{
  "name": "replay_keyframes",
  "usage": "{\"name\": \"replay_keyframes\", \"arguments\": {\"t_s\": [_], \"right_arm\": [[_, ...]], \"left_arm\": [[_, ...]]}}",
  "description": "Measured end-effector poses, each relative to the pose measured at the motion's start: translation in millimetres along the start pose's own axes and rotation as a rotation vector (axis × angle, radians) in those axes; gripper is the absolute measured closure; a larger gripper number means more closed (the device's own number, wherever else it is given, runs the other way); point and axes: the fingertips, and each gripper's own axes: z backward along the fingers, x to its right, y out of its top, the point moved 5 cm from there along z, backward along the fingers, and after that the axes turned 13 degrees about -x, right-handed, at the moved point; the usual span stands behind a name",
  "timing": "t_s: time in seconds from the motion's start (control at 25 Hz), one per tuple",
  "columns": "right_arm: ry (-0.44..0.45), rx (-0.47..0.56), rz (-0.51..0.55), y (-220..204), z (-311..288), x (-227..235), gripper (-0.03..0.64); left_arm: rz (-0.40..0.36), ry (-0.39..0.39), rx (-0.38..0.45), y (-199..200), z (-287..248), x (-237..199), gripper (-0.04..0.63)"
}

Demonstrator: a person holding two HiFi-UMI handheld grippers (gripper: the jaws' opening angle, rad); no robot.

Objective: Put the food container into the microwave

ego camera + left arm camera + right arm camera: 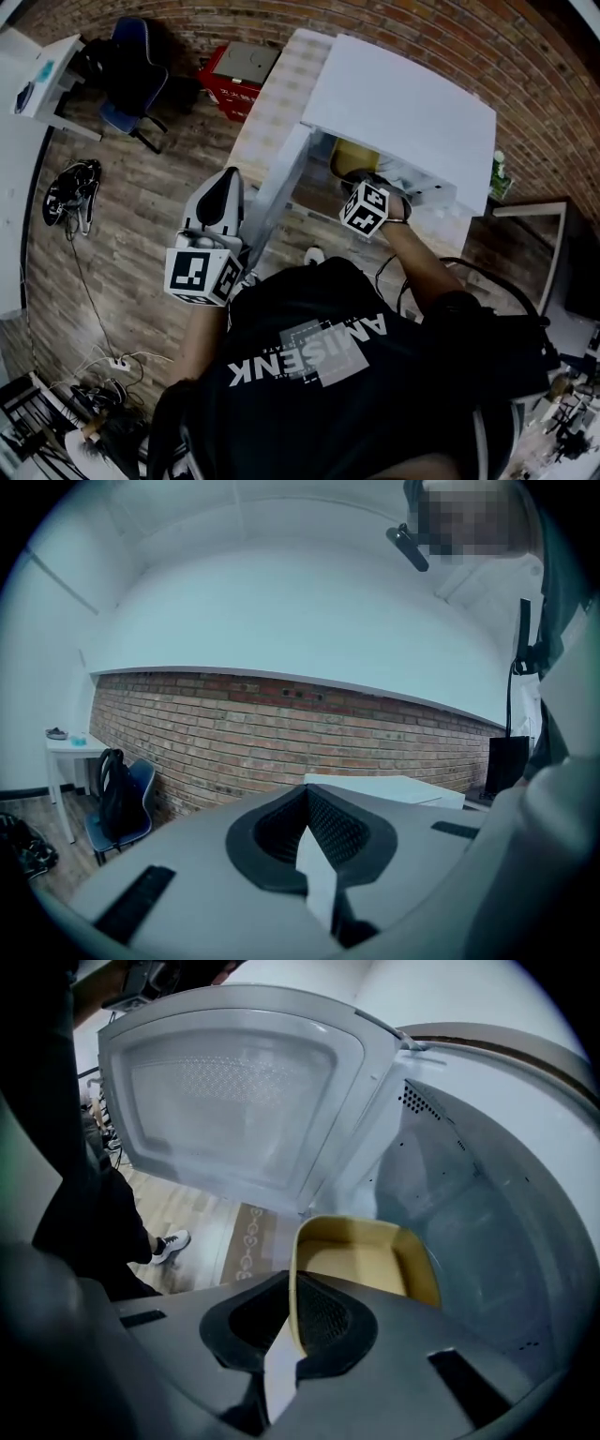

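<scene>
While the right tool (284, 1340) pinches the rim of the yellow food container (361, 1265) just inside the open microwave (487, 1213), I'd slide it deeper, level, before release, the left tool (317, 878) closed and empty.

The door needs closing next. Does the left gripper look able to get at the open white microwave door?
Probably yes: the left gripper, shut and empty, hovers right beside the open white microwave door, with nothing between them, though it points away from it.

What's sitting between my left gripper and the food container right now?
The open microwave door, seen edge-on in the head view, stands between the left gripper and the food container.
</scene>
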Motion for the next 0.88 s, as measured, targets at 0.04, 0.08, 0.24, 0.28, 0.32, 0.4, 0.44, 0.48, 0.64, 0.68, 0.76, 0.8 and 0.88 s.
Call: {"name": "replay_keyframes", "arguments": {"t_s": [0.04, 0.08, 0.24, 0.28, 0.32, 0.4, 0.44, 0.48, 0.64, 0.68, 0.76, 0.8, 0.88], "right_arm": [[-0.002, 0.002, -0.002, 1, -2, 3, 0.568], [-0.006, 0.002, -0.003, 1, -4, 7, 0.568], [-0.024, -0.004, -0.011, 2, -12, 19, 0.568], [-0.027, -0.003, -0.017, 2, -13, 22, 0.568], [-0.033, 0.000, -0.023, 3, -14, 26, 0.568], [-0.046, 0.002, -0.035, 4, -16, 34, 0.568], [-0.053, 0.004, -0.042, 4, -17, 38, 0.568], [-0.060, 0.006, -0.052, 4, -18, 40, 0.568], [-0.084, 0.005, -0.088, 3, -23, 54, 0.568], [-0.089, 0.002, -0.092, 3, -24, 58, 0.568], [-0.097, -0.006, -0.101, 3, -26, 63, 0.568], [-0.099, -0.010, -0.106, 4, -27, 65, 0.568], [-0.102, -0.011, -0.114, 4, -28, 68, 0.568]], "left_arm": [[0.003, 0.010, 0.000, 0, 1, -2, 0.583], [0.005, 0.020, -0.001, -1, 2, -3, 0.583], [0.010, 0.051, -0.007, -4, 4, -5, 0.583], [0.011, 0.056, -0.006, -4, 5, -5, 0.583], [0.012, 0.061, -0.006, -4, 5, -6, 0.583], [0.015, 0.071, -0.007, -4, 4, -8, 0.583], [0.016, 0.075, -0.009, -4, 3, -9, 0.583], [0.017, 0.078, -0.012, -5, 4, -9, 0.583], [0.027, 0.096, -0.011, -4, 3, -12, 0.583], [0.028, 0.099, -0.010, -4, 3, -13, 0.583], [0.028, 0.103, -0.010, -4, 3, -16, 0.583], [0.028, 0.105, -0.010, -3, 4, -17, 0.583], [0.023, 0.106, -0.010, -3, 4, -18, 0.583]]}}
